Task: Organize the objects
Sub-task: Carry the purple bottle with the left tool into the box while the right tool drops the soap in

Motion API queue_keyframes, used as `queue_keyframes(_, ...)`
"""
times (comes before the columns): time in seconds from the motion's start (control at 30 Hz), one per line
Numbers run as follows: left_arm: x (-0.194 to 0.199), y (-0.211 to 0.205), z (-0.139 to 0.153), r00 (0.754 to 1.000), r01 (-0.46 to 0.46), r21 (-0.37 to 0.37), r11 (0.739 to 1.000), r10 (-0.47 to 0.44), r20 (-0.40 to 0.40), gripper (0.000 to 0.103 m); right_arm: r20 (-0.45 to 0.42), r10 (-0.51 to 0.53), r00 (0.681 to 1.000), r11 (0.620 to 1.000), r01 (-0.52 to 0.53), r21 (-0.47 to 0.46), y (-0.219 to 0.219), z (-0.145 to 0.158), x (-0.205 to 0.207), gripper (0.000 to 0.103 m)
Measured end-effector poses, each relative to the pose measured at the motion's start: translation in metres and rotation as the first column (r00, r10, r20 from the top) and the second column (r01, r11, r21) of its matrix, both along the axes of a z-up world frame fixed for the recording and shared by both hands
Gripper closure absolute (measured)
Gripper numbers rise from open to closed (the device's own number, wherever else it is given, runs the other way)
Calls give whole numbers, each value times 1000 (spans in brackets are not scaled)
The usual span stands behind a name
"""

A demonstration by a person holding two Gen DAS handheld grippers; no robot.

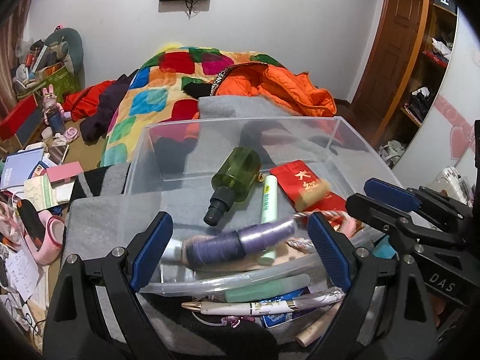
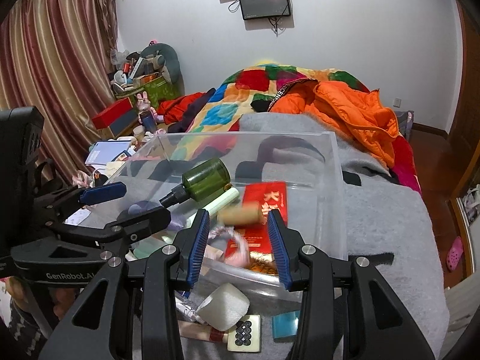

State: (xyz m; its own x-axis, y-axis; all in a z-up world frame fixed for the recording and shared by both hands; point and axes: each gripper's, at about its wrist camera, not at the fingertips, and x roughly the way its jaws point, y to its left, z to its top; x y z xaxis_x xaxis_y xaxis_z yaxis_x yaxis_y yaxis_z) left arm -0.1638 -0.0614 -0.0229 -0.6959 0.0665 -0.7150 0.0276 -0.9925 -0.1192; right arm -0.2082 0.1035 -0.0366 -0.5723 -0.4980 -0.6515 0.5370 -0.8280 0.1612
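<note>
Both grippers spread wide, nothing held: left gripper (image 1: 241, 249), right gripper (image 2: 238, 241), over near rim of clear plastic bin (image 2: 336, 162) on grey blanket (image 2: 387, 219). Inside: green spray bottle (image 1: 235, 177), red envelope (image 2: 264, 210), purple thread spool (image 1: 240, 243), blurred cork (image 2: 241, 214).

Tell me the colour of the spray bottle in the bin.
Olive green spray bottle with a black nozzle; clearest in the left wrist view.

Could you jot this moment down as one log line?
left gripper open | right gripper open | both over clear bin | green bottle inside
</note>
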Motion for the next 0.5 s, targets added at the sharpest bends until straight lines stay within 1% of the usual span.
queue_keyframes(0.17,5,-1,3,1000,8,10,1000,-8,0,7,-1,-3,1000,1000,3,-4,3,3,4,65)
queue_keyframes(0.33,16,-2,10,1000,15,38,999,-14,-9,6,-30,-28,999,1000,28,-13,16,11,16,54)
queue_keyframes(0.5,30,3,16,1000,19,31,999,-18,-17,3,-68,-71,995,997,70,-16,37,19,29,43)
